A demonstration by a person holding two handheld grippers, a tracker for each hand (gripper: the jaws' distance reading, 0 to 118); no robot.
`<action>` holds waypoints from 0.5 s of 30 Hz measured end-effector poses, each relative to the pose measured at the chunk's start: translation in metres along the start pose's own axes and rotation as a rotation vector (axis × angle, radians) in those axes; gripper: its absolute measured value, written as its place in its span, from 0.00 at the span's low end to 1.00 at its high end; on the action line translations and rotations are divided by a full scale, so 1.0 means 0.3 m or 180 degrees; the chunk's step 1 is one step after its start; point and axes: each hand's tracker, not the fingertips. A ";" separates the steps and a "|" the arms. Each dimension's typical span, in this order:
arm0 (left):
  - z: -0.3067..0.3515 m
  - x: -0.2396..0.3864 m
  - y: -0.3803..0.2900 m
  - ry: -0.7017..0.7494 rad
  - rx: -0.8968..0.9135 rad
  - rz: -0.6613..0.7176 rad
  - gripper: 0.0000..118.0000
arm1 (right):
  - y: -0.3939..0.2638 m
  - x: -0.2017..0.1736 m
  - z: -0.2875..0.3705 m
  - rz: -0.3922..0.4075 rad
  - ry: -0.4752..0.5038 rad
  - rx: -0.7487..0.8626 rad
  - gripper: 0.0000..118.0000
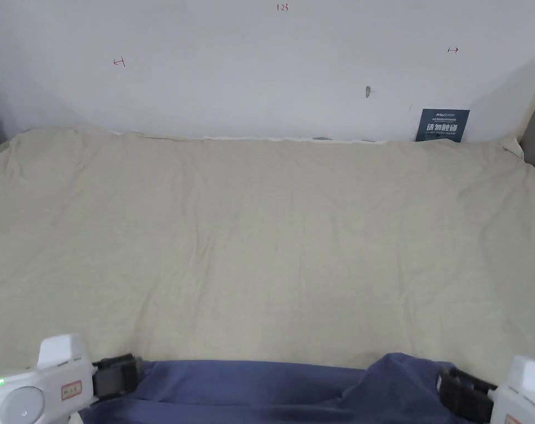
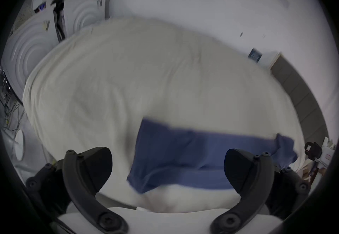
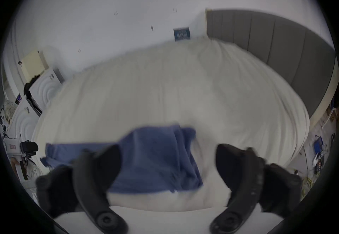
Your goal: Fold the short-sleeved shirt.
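Observation:
A dark blue short-sleeved shirt [image 1: 249, 386] lies in a crumpled strip along the near edge of the bed, with a raised fold at its right end. My left gripper [image 1: 117, 374] sits at the shirt's left end; whether it touches the cloth, I cannot tell. In the left gripper view its jaws [image 2: 168, 157] stand wide open, with the shirt [image 2: 192, 146] lying beyond them. My right gripper [image 1: 462, 392] sits at the shirt's right end. Its own view shows it [image 3: 168, 151] open too, the shirt [image 3: 152, 146] behind its left jaw.
A beige sheet [image 1: 260, 232] covers the wide bed up to a white wall. A dark blue sign [image 1: 442, 125] leans at the back right. A grey padded headboard [image 3: 275, 45] bounds the right side. White cabinets [image 2: 27, 50] stand beyond the left side.

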 end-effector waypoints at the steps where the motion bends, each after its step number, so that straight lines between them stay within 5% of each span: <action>1: 0.033 0.028 0.031 -0.0055 0.0158 -0.0036 0.98 | 0.038 -0.020 0.030 0.0032 0.0025 0.0171 0.94; 11: 0.241 0.248 0.216 -0.0228 0.1888 -0.0292 0.94 | 0.303 -0.256 0.261 0.0396 0.0075 0.1501 0.95; 14: 0.265 0.305 0.216 -0.0207 0.2115 -0.0436 0.68 | 0.314 -0.304 0.292 0.0534 0.0013 0.1780 0.84; 15: 0.268 0.318 0.213 -0.0195 0.2148 -0.0477 0.47 | 0.317 -0.318 0.299 0.0622 0.0007 0.1842 0.70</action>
